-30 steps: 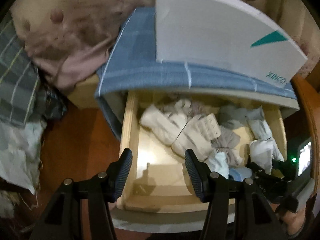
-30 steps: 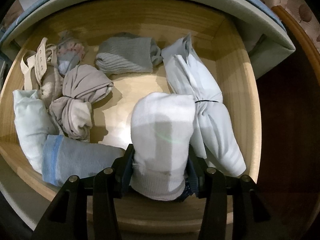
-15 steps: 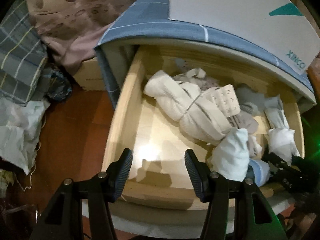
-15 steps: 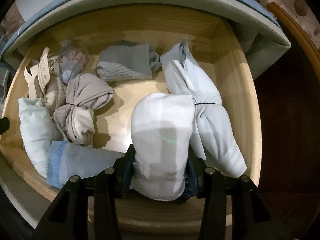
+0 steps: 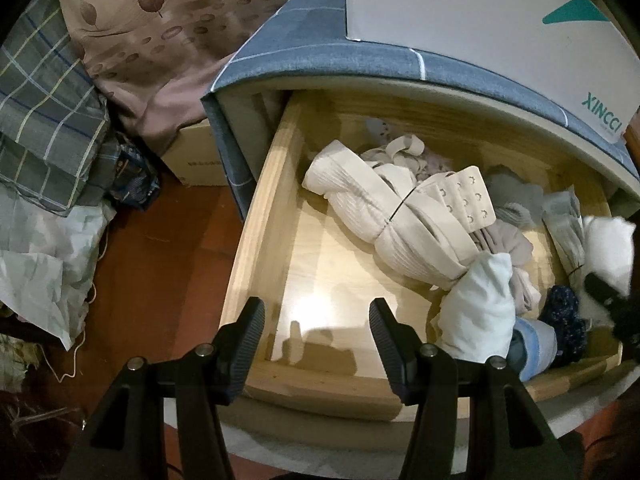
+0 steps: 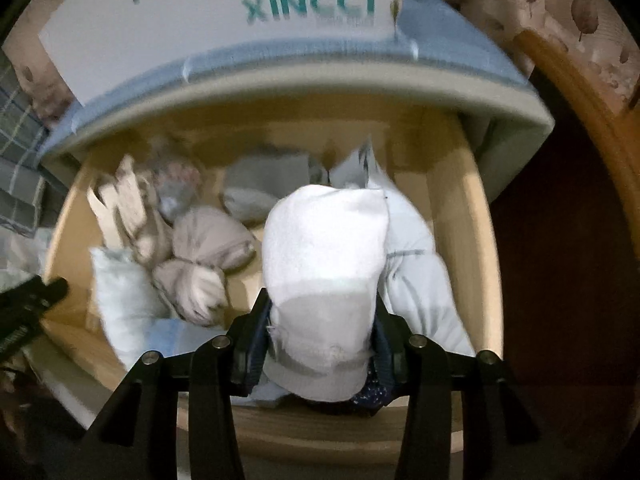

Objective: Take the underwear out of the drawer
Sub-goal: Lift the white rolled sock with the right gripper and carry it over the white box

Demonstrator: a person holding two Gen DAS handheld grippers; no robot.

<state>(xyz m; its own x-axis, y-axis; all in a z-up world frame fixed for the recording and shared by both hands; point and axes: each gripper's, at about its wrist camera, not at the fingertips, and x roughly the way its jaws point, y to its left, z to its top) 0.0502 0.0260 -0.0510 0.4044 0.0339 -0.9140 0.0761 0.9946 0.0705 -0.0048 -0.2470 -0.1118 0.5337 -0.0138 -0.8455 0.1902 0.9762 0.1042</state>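
The wooden drawer (image 5: pixel 256 240) (image 6: pixel 480 240) stands pulled out, with several rolled garments inside. My right gripper (image 6: pixel 322 312) is shut on a white rolled underwear bundle (image 6: pixel 324 248), held a little above the drawer's front. In the left wrist view that bundle (image 5: pixel 608 248) shows at the far right. My left gripper (image 5: pixel 316 312) hangs open over the bare front-left part of the drawer with nothing between its fingers. A cream bra bundle (image 5: pixel 384 220), a pale white roll (image 5: pixel 480 308) and a dark blue patterned piece (image 5: pixel 564 316) lie in the drawer.
A white XINCCI box (image 5: pixel 480 20) sits on the cabinet top, which a blue checked cloth (image 5: pixel 320 52) covers. Left of the cabinet are a cardboard box (image 5: pixel 196 156), checked bedding (image 5: pixel 44 112) and crumpled cloth (image 5: pixel 40 264) on the red-brown floor. A wooden bed frame (image 6: pixel 580 92) curves at right.
My right gripper has risen and drawn back with the white bundle, bringing the box into its view. The left gripper came down nearer the drawer, then held still.
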